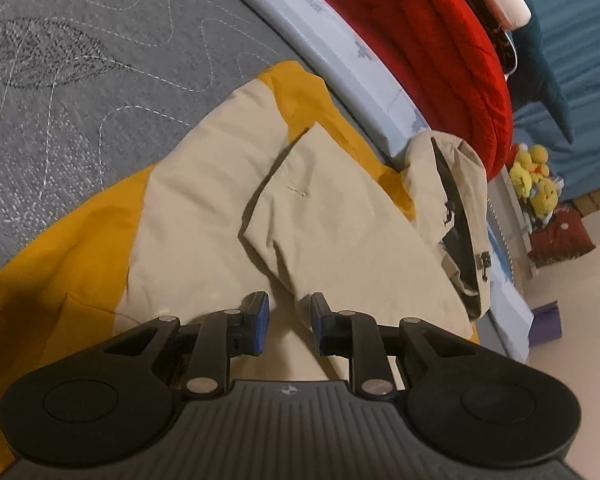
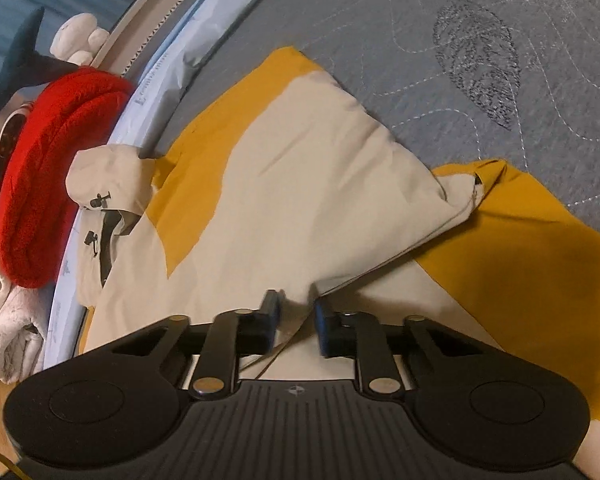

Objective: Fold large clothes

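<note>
Both tools sit low over the jacket (image 1: 204, 200), a beige and mustard-yellow garment spread on the grey quilted bed (image 1: 80, 40), so we read this as the moment of taking hold for a fold. Our left tool (image 1: 290, 322) hovers with its jaws parted and beige cloth showing between the pads, though we cannot tell that they press on it, so we call it released. Our right tool (image 2: 296, 320) has a raised fold of the beige fabric running up between its jaws; they stand narrow, but whether the pads pinch that edge we cannot tell. From either tool the jacket stretches forward and away, its long axis running toward the hood (image 1: 456, 208) at the bed's far edge, which lies ahead and to the right of our left tool and ahead and to the left of our right one. A folded-in sleeve (image 1: 320, 184) lies just ahead of our left tool. Beyond the bed edge a red knitted item (image 1: 432, 52) is stacked; we see no containers in play.
</note>
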The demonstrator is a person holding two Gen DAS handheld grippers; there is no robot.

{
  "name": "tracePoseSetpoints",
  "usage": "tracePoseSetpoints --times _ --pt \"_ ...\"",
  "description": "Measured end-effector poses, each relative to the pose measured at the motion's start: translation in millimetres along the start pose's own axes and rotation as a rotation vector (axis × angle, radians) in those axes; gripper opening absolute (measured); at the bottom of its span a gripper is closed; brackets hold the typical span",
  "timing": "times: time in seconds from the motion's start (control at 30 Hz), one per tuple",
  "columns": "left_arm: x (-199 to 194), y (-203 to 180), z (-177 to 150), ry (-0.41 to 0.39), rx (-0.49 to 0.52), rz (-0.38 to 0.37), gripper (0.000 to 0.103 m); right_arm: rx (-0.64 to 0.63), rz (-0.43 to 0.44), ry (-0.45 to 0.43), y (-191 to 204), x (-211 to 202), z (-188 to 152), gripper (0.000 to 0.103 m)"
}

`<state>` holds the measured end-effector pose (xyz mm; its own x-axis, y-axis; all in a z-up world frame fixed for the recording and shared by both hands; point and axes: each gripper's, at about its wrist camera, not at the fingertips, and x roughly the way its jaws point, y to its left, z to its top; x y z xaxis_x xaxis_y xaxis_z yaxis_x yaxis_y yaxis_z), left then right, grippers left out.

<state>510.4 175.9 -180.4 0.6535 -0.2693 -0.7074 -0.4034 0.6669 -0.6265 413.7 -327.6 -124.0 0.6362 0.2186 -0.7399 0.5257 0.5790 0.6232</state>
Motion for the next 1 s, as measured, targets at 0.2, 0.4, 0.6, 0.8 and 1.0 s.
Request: tracePoseSetpoints --times 0.2,0.4,0.6,0.8,1.0 --pt "0.0 -1.7 -1.7 -0.019 -0.004 -0.021 0.000 -0.009 0.010 -0.035 5.1 -6.4 1.3 0.005" --pt "-39.6 -25.9 -7.6 -0.096 0.005 0.009 0.000 -0.025 0.025 -0.078 12.1 -20.1 2.9 0.003" --pt "-79.8 -41.9 -38.1 -0.134 0.113 0.166 0.000 -0.065 -0.083 -0.078 15.2 -22.8 -8.9 0.004" --pt "-87.9 -36.4 -29.4 -0.195 0.175 0.317 0.001 -0.130 -0.268 -0.149 19.2 -34.0 -25.6 0.025" --pt "-80.2 -65.7 -32.4 -0.168 0.389 0.235 0.024 -0.311 -0.212 -0.270 42.3 -43.2 -20.9 0.025"
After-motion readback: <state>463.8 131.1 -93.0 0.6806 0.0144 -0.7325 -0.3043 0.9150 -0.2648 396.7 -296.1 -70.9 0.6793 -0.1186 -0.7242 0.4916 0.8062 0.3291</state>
